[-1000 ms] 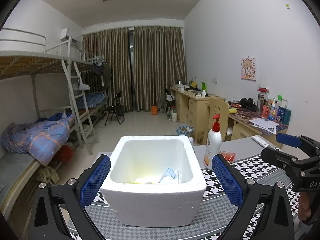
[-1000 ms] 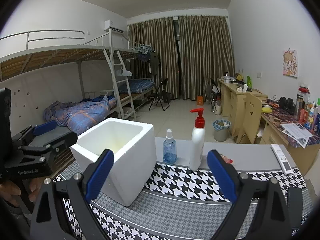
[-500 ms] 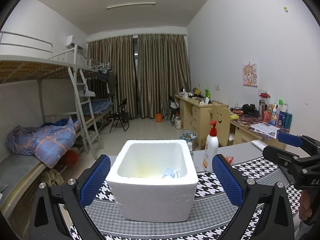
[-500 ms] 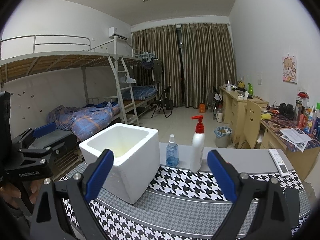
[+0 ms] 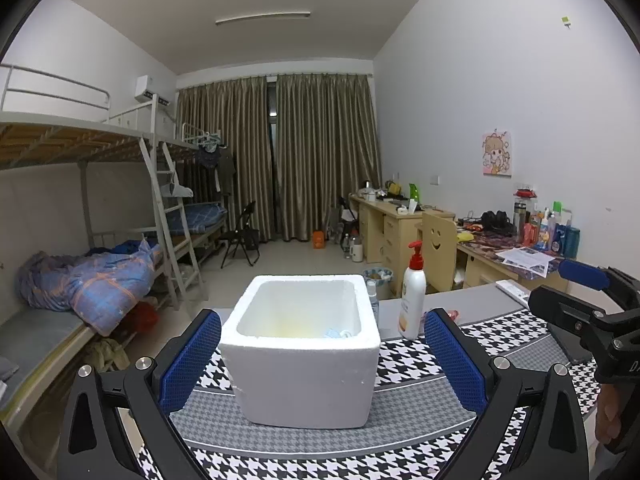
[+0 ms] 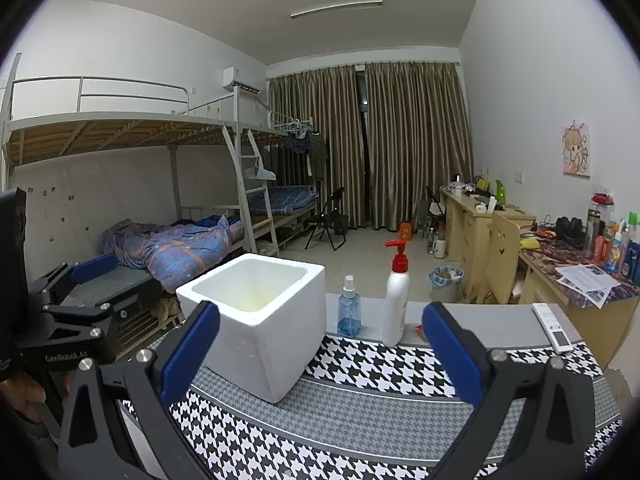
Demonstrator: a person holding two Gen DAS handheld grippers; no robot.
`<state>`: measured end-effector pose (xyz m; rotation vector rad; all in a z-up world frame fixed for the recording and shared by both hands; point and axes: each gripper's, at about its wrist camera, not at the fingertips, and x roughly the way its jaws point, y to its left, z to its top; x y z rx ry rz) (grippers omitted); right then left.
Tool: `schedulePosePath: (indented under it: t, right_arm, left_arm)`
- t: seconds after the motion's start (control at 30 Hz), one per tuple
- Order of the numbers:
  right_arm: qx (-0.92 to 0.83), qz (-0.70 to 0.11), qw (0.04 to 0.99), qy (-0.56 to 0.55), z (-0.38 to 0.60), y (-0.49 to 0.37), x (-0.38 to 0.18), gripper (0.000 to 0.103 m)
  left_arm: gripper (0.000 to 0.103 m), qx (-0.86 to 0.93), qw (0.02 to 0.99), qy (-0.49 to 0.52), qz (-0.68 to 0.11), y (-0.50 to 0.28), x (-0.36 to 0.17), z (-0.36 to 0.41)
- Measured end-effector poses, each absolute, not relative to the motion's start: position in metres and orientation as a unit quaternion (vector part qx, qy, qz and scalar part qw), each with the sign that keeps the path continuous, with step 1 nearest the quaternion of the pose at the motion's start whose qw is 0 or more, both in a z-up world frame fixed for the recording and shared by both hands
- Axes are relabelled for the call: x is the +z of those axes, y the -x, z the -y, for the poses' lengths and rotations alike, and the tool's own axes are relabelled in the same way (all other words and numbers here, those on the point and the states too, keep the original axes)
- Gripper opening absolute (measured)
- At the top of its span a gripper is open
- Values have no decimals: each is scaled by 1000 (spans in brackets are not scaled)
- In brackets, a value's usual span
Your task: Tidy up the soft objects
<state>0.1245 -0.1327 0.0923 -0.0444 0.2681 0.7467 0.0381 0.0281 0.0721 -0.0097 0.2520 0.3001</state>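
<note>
A white foam box stands on the houndstooth mat. Inside it, at the bottom right, lies a pale blue and white soft item. My left gripper is open, its blue pads on either side of the box but short of it. My right gripper is open, its jaws still opening with nothing between them; the box sits ahead to its left. A small red item peeks out behind the lotion bottle. Each gripper shows at the edge of the other's view.
A pump lotion bottle and a blue spray bottle stand behind the mat. A white remote lies at the table's right. A bunk bed is far left, with cluttered desks along the right wall.
Both grippers have drawn back from the foam box, which now looks smaller and farther away. The right jaws stand a little wider.
</note>
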Motion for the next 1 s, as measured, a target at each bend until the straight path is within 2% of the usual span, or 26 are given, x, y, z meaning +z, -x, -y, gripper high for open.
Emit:
schedulePosePath:
  t: [1.0]
  right_arm:
    - [361,-96,927,22,147,-83,76,102]
  left_arm:
    - [102,144,985,15,-98,8,60,-17]
